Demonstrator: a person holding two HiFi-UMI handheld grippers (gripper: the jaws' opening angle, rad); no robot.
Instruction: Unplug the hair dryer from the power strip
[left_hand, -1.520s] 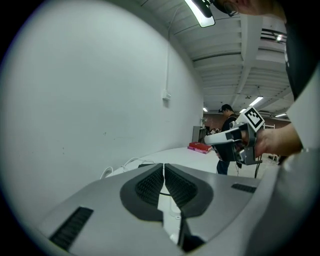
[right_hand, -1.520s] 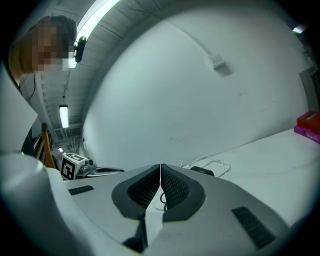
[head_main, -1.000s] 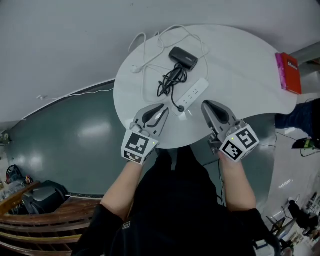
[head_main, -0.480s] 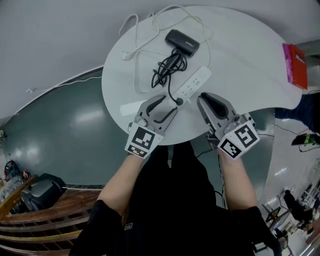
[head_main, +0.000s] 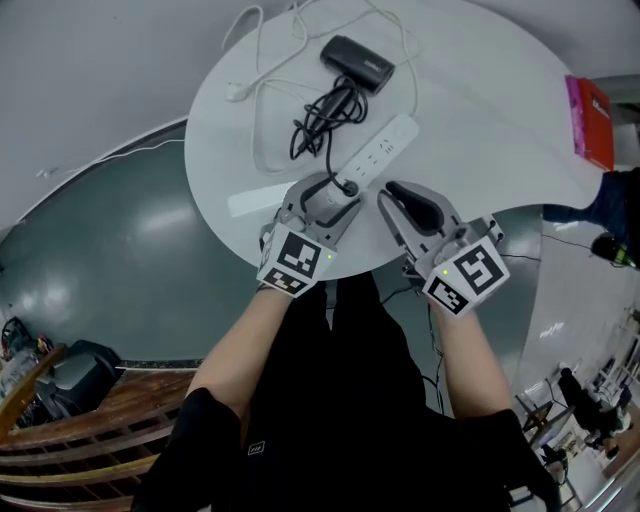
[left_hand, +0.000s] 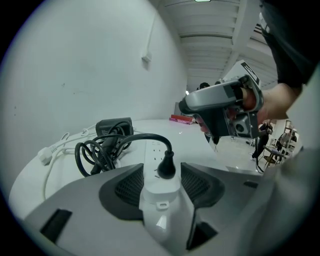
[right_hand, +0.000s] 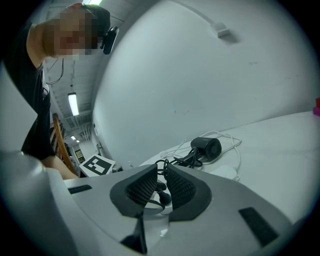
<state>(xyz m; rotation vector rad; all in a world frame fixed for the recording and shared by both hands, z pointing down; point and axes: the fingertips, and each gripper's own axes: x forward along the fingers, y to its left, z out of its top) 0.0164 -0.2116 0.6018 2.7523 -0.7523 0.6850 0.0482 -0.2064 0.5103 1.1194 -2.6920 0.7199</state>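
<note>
Left claw (left_hand: 161, 175), jaws just opened, straddles the white plastic power strip (left_hand: 159, 202); unless I clamp, it may lift with the black plug (left_hand: 167, 165).

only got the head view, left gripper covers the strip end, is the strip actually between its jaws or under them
Observer: Between them. The left gripper view shows the power strip end lying between the left gripper jaws, which have just been opening.
Operator: where's the plug relative to the pads
Observer: The black plug stands in the strip between the two pads, near their tips.
Operator: and the right one, holding anything
Observer: No. The right gripper jaws are a narrow slit apart with nothing between the pads; the plug shows through the slit, farther ahead.
</note>
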